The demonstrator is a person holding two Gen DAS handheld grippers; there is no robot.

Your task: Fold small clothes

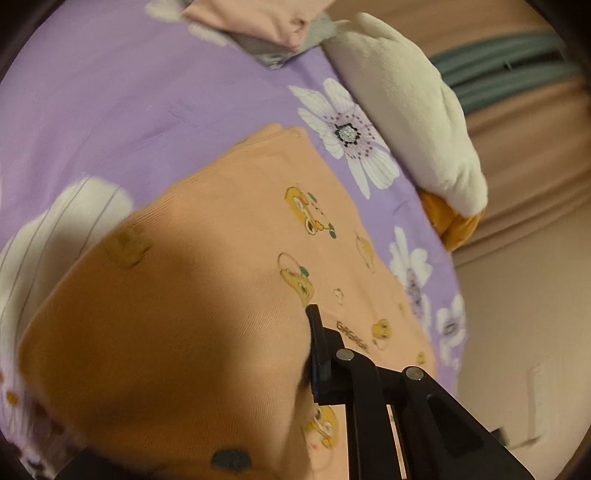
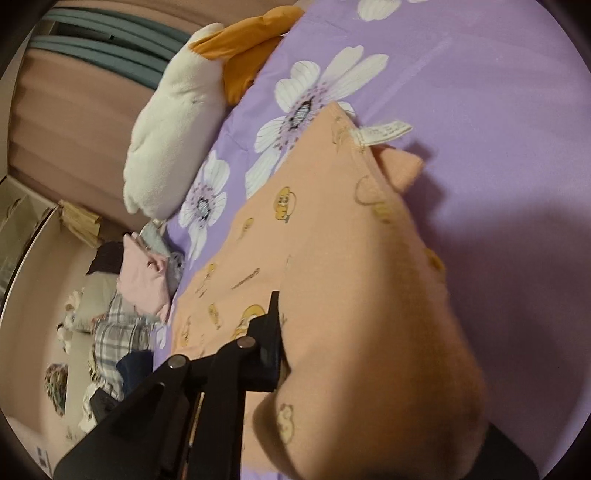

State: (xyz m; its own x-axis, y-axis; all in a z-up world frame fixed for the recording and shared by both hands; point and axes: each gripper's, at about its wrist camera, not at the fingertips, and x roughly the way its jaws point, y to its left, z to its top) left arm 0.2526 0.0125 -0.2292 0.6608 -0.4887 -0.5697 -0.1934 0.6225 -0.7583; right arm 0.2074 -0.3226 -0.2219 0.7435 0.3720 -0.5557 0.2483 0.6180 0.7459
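Peach-orange ribbed knit garment with small yellow cartoon prints (image 1: pixel 229 236) lies spread on the lilac bedsheet with large white flowers (image 1: pixel 110 92), partly lifted at its near edge, where both claws have it. The left claw (image 1: pixel 314 332) is pinched shut on a raised fold of the cloth, which bulges up just to that claw's left; the right claw (image 2: pixel 275 321) is likewise clamped on the fabric, with a swollen fold rising on its right. By my reading the fold is only starting: the near edge is gathered, yet no layer has been laid over, and most of the garment is still flat.

Its long axis runs away from each claw, the far end with a white sewn-in label (image 2: pixel 384 133) pointing off ahead of the right claw.

Beyond it, ahead and off to the side, rests a cream plush toy with an orange patch (image 1: pixel 406 122). Far ahead of the left claw sits a pale pink folded cloth (image 1: pixel 258 20), perhaps already done.
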